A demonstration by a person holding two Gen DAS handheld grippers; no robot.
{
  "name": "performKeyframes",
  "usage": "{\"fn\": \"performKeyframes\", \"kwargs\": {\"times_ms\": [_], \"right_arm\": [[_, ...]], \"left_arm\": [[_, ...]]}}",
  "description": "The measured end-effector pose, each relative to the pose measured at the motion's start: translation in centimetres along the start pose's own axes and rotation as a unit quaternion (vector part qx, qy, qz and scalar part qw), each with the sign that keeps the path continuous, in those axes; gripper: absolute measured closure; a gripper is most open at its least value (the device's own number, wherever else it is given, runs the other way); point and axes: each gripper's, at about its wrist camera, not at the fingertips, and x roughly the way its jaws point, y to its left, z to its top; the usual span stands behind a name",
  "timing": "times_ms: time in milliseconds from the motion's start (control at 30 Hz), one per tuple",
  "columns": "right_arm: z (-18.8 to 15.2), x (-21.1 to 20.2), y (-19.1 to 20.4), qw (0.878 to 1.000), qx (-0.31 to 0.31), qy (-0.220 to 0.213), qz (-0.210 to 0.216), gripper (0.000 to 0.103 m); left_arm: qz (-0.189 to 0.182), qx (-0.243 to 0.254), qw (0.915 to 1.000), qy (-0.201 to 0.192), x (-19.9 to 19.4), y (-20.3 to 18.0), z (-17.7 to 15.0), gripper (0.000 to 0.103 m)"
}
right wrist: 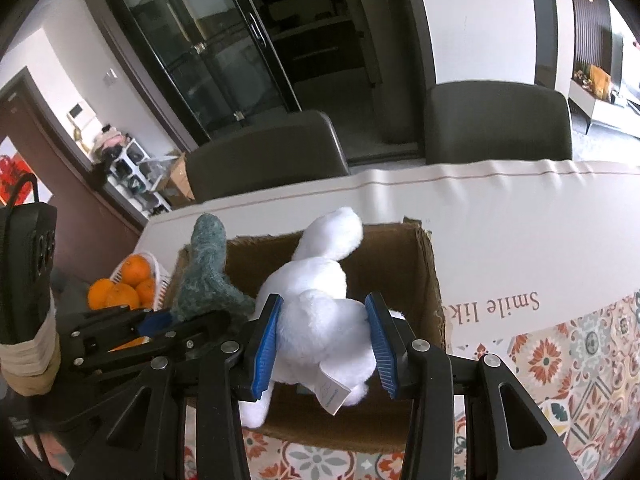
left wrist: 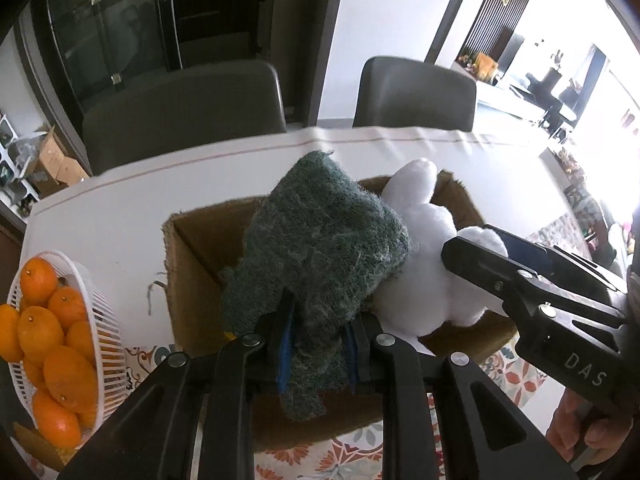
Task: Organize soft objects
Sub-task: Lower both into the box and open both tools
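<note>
My left gripper [left wrist: 316,344] is shut on a dark green knitted cloth [left wrist: 320,248] and holds it up over an open cardboard box [left wrist: 192,248]. The cloth also shows in the right wrist view [right wrist: 204,280], with the left gripper [right wrist: 160,324] below it. My right gripper [right wrist: 324,344] is shut on a white plush toy [right wrist: 320,304] over the same box [right wrist: 424,280]. In the left wrist view the plush [left wrist: 424,240] hangs at the right side of the box, beside the green cloth, with the right gripper [left wrist: 496,248] on it.
A white basket [left wrist: 100,304] of oranges [left wrist: 44,332] stands left of the box; it also shows in the right wrist view [right wrist: 160,280]. A white and patterned tablecloth [right wrist: 520,240] covers the table. Two grey chairs [left wrist: 184,108] [left wrist: 416,92] stand at the far edge.
</note>
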Motion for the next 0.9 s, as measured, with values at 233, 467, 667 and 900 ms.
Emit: {"fn": "performKeyframes", "kwargs": {"times_ms": [233, 467, 667, 900], "right_arm": [[-0.5, 2.3, -0.5, 0.999, -0.005, 0.032, -0.01, 0.059], [-0.6, 3.0, -1.4, 0.999, 0.012, 0.045, -0.002, 0.043], [0.0, 0.4, -0.9, 1.0, 0.012, 0.011, -0.015, 0.037], [-0.7, -2.9, -0.4, 0.999, 0.017, -0.008, -0.049, 0.033]], "left_arm": [[0.011, 0.012, 0.9993, 0.035, 2.5, -0.1, -0.6, 0.068], [0.055, 0.018, 0.9977, 0.034, 2.8, -0.2, -0.8, 0.03], [0.077, 0.016, 0.9969, 0.001, 0.5, -0.3, -0.9, 0.026], [0.097, -0.008, 0.9941, -0.048, -3.7, -0.2, -2.2, 0.024]]}}
